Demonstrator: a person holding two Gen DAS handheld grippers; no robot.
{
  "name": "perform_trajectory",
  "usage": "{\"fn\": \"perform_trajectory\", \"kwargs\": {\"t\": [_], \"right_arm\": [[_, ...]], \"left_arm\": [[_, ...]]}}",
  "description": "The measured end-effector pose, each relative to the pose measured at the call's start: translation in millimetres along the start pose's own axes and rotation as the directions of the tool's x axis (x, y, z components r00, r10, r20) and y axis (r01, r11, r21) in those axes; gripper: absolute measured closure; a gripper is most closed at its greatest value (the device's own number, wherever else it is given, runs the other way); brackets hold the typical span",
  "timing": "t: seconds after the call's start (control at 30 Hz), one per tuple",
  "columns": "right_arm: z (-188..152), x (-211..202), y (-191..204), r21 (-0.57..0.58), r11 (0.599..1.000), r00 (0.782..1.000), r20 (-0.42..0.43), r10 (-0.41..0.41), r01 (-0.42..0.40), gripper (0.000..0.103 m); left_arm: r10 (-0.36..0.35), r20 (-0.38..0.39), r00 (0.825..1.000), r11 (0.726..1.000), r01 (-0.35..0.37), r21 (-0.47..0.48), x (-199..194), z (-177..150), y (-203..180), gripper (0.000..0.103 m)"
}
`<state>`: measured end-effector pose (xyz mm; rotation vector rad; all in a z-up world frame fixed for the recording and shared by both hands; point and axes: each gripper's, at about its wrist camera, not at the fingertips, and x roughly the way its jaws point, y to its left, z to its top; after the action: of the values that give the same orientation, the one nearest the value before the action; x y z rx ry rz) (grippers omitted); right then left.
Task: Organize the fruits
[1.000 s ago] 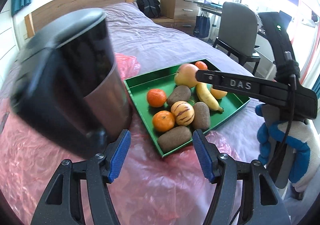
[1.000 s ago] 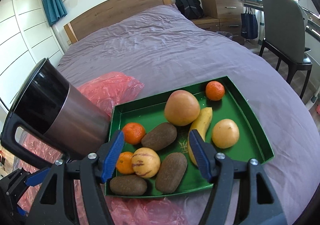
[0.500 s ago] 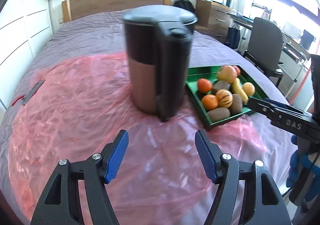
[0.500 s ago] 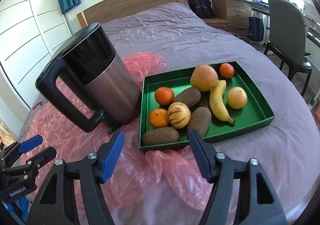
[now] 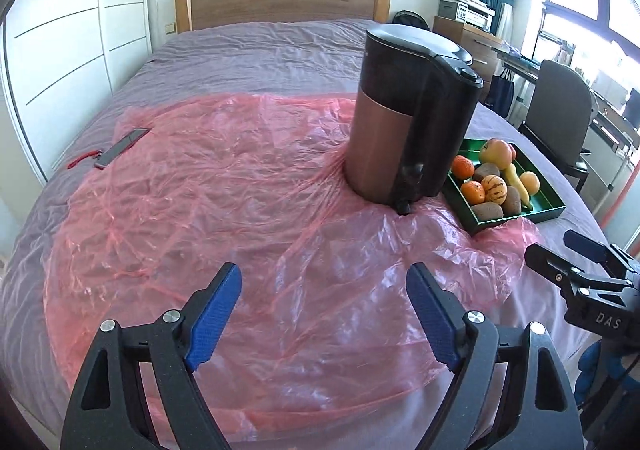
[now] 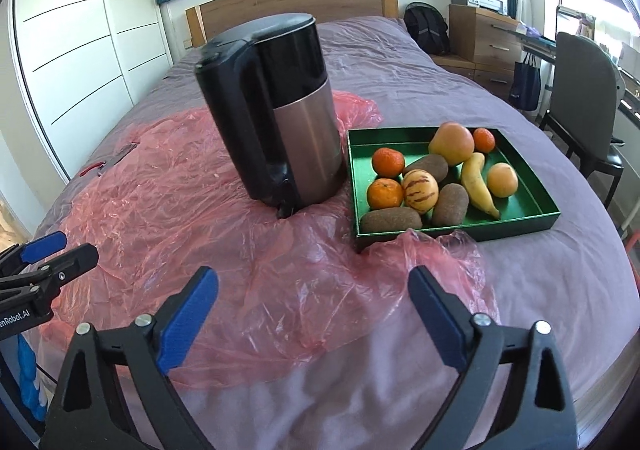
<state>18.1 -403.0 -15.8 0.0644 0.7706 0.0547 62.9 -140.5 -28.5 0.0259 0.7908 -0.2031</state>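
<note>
A green tray lies on the bed and holds several fruits: a banana, a striped yellow fruit, tangerines, brown kiwis and a large apple. The tray also shows in the left wrist view. My right gripper is open and empty, low over the bed in front of the tray. My left gripper is open and empty over the pink plastic sheet, far left of the tray.
A black and steel kettle stands upright on the pink plastic just left of the tray; it also shows in the left wrist view. A flat grey item with a red cord lies at the sheet's left edge. A chair stands right of the bed.
Both grippers have pulled back from the tray and kettle, which now look smaller and farther. The kettle stands upright by the tray. Both stay open and empty.
</note>
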Motion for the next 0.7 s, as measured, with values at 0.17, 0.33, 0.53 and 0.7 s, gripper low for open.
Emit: {"fn": "perform_trajectory", "kwargs": {"t": [0.17,0.33,0.53,0.7], "right_arm": [[-4.2,-12.3,13.0,-0.015,0.999,0.998,0.055,-0.029,0.03,0.0],[-4.4,-19.4,17.5,-0.036,0.998,0.996,0.068,-0.058,0.061,0.0],[-6.1,-25.3,18.3,-0.051,0.996,0.994,0.076,-0.074,0.078,0.0],[-8.8,-26.3,17.5,-0.059,0.995,0.994,0.077,-0.082,0.086,0.0]], "left_arm": [[0.028,0.022,0.999,1.0,-0.028,0.011,-7.3,-7.1,7.1,0.016],[0.023,0.035,0.999,1.0,-0.023,0.01,-12.4,-9.9,9.9,0.014],[0.021,0.069,0.997,1.0,-0.021,-0.005,-21.6,-10.7,13.4,0.014],[0.032,0.09,0.995,0.999,-0.031,-0.009,-26.3,-12.9,15.1,0.007]]}}
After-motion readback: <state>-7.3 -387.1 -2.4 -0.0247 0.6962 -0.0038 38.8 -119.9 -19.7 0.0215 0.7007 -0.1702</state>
